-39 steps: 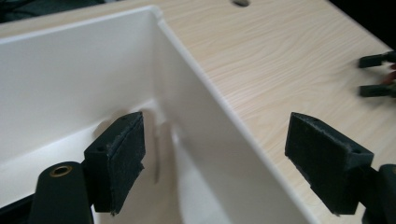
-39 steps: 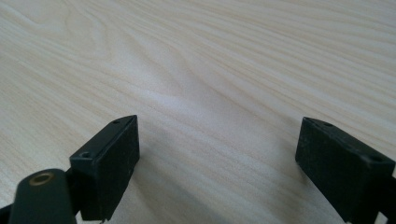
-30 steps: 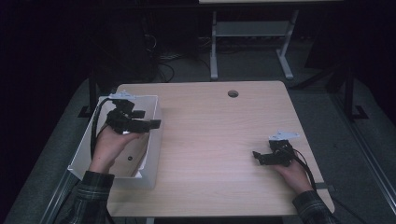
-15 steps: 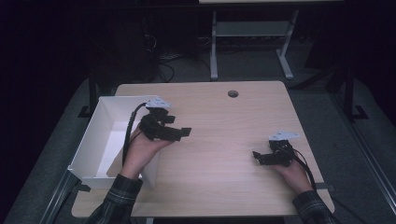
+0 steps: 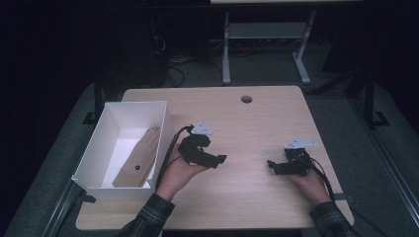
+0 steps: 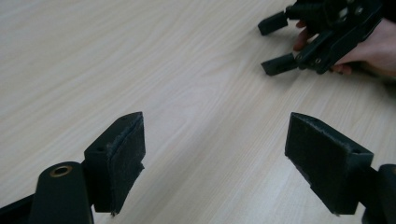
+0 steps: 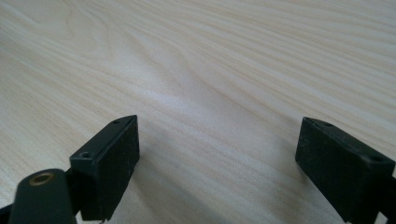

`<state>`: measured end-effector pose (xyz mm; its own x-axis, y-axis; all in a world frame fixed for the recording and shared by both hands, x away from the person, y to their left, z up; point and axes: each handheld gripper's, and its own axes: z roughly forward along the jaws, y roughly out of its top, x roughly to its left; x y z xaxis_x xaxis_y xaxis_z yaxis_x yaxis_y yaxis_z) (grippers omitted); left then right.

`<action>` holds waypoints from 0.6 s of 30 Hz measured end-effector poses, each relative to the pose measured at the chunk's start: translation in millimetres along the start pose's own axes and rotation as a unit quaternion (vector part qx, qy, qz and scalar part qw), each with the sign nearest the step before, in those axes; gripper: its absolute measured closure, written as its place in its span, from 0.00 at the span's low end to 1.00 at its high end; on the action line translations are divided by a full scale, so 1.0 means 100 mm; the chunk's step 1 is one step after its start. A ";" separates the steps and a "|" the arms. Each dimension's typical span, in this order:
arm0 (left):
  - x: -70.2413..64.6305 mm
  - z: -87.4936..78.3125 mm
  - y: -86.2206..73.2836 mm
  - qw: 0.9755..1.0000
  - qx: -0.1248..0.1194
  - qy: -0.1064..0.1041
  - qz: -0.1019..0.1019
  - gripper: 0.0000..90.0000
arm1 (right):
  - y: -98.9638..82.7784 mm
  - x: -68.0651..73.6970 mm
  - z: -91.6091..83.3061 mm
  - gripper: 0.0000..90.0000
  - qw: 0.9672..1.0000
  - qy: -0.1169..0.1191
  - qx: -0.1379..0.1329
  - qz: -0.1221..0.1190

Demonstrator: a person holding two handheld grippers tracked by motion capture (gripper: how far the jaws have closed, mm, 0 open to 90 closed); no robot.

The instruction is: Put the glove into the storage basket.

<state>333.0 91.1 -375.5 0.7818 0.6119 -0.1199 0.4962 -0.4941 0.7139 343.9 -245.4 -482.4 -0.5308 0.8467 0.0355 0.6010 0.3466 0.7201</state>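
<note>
A brown flat paper-like packet lies inside the white box at the table's left. My left gripper is over the table just right of the box, open, nothing between its pads. My right gripper rests low near the table's right front, open and empty, its pads wide apart over bare wood. In the left gripper view the right gripper shows at the top right, held in a hand.
The light wooden table has a round cable hole near its far edge. Beyond the table stand a metal desk frame and cables on a dark floor.
My left gripper has moved right, out of the white box to the table's middle; the brown packet is uncovered in the box. The right gripper has stayed put.
</note>
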 end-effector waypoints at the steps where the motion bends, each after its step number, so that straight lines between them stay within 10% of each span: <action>1: -0.01 0.04 -0.03 1.000 0.001 0.000 -0.001 0.22 | 0.00 0.00 0.00 0.15 1.000 0.000 0.000 0.000; 18: 0.04 0.53 -0.52 1.000 0.019 0.009 0.013 0.22 | 0.00 0.00 0.00 0.15 1.000 0.001 -0.001 -0.001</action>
<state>329.9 86.3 -450.1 0.7879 0.6093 -0.0897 0.4901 -0.5321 0.6905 343.8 -245.3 -482.5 -0.5327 0.8456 0.0354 0.5996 0.3475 0.7209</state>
